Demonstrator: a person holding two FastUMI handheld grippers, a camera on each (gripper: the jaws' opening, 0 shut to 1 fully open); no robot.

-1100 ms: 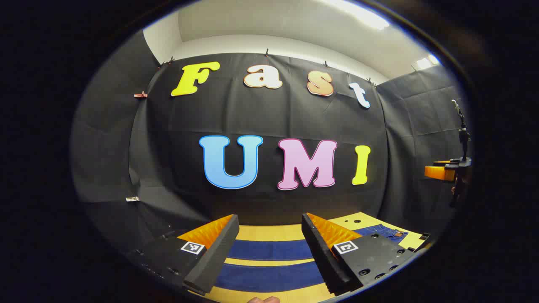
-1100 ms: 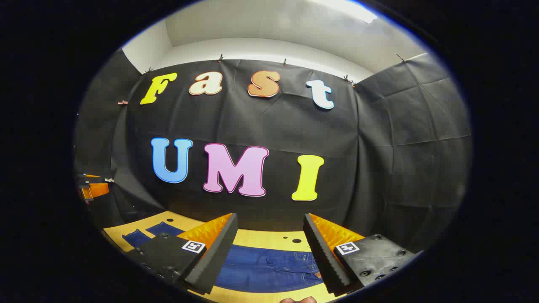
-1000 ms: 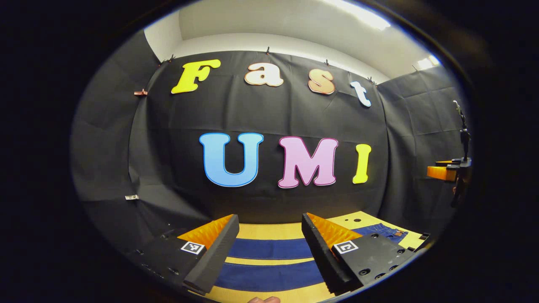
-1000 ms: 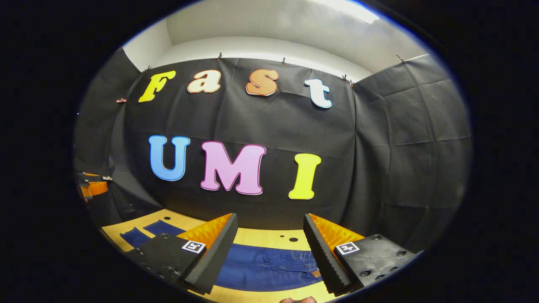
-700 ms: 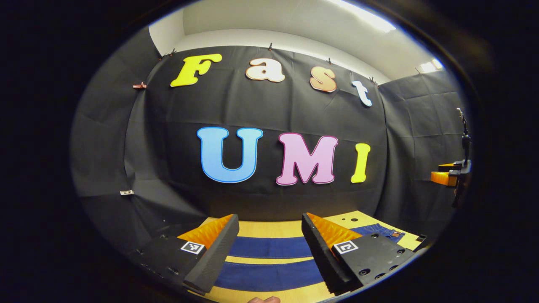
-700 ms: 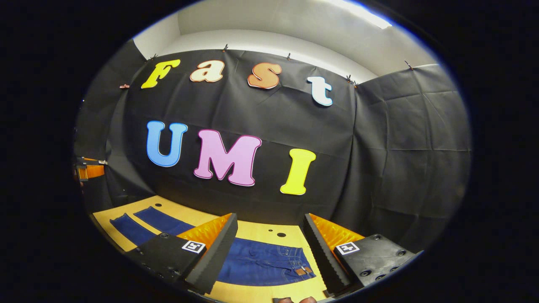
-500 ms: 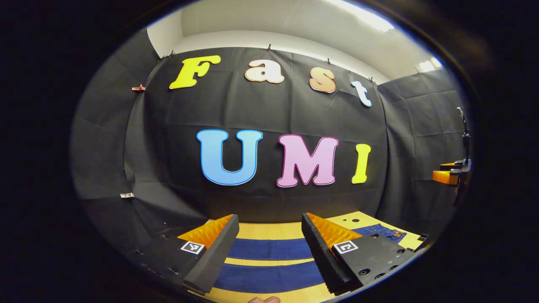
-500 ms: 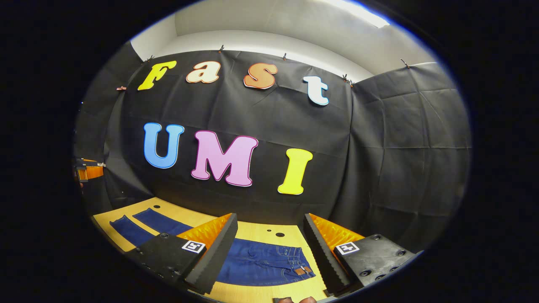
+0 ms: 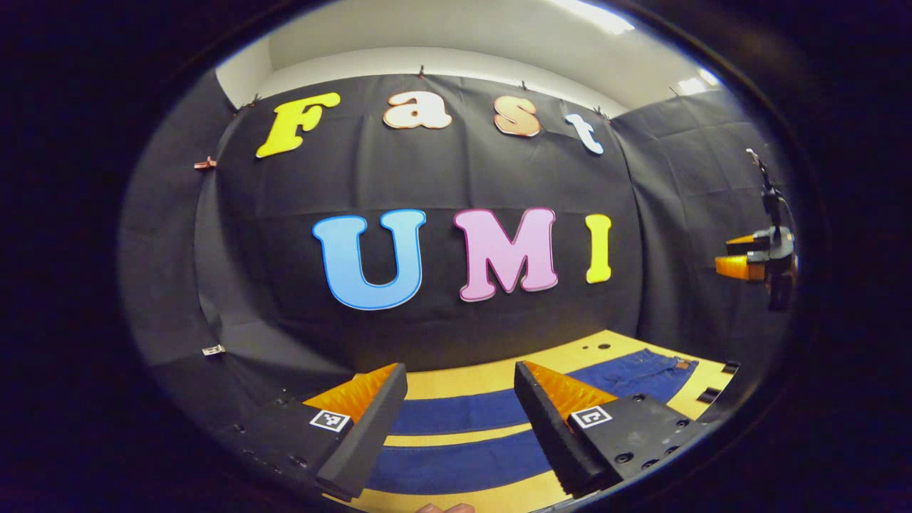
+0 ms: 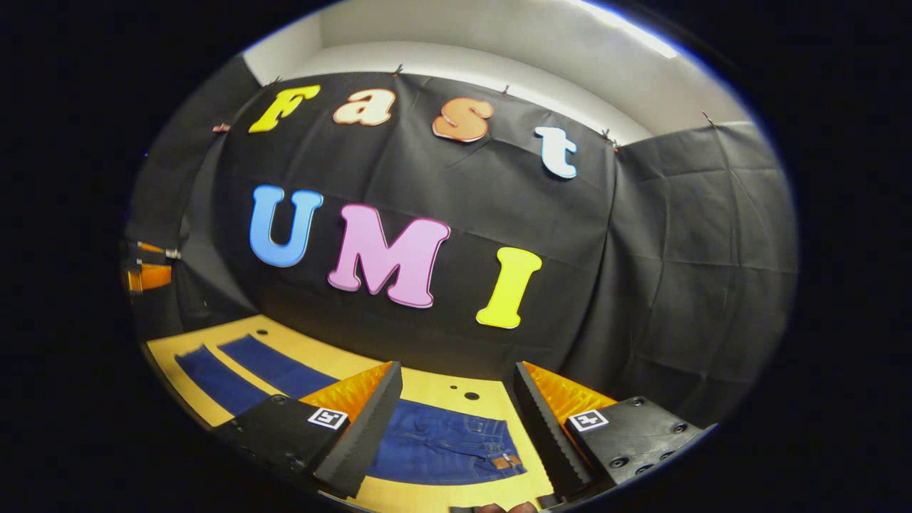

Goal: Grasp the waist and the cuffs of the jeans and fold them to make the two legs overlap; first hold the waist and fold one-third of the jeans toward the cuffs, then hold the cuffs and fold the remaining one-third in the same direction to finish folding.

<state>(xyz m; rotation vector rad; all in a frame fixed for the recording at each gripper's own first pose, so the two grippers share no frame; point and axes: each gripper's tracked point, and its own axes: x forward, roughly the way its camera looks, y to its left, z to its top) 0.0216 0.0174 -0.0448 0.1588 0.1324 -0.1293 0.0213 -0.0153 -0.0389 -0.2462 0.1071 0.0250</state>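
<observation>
Dark blue denim jeans (image 9: pixel 463 434) lying flat and unfolded on the yellow wooden tabletop (image 9: pixel 456 381), legs spread apart with a strip of table showing between them. Left gripper (image 9: pixel 459 427) hovering above the leg end, jaws wide open, gripping nothing; two blue legs running crosswise straight through the gap between the fingers, clearly lower down and not touching. Off past the right-hand finger in the left gripper view, waist part (image 9: pixel 666 365) of the jeans trailing away toward the table edge, with a small brown patch on it. Higher up on that same side, well apart, other gripper hanging in the air against the black cloth wall (image 9: pixel 442 178). Right gripper (image 10: pixel 456 427) also spread wide with nothing held, parked above the waist end: waistband (image 10: pixel 499 445), pockets and brown patch sitting right in the gap between the jaws, closer to the right-hand finger, no contact. Beyond the left-hand finger in the right gripper view, both legs (image 10: pixel 249 370) stretching off toward the far corner of the table. Couple of small dark holes (image 10: pixel 470 395) in the tabletop just ahead of the jaws, past the waistband. Fingertip bits of a hand (image 10: pixel 499 507) peeking in at the very bottom, below the jaws.
</observation>
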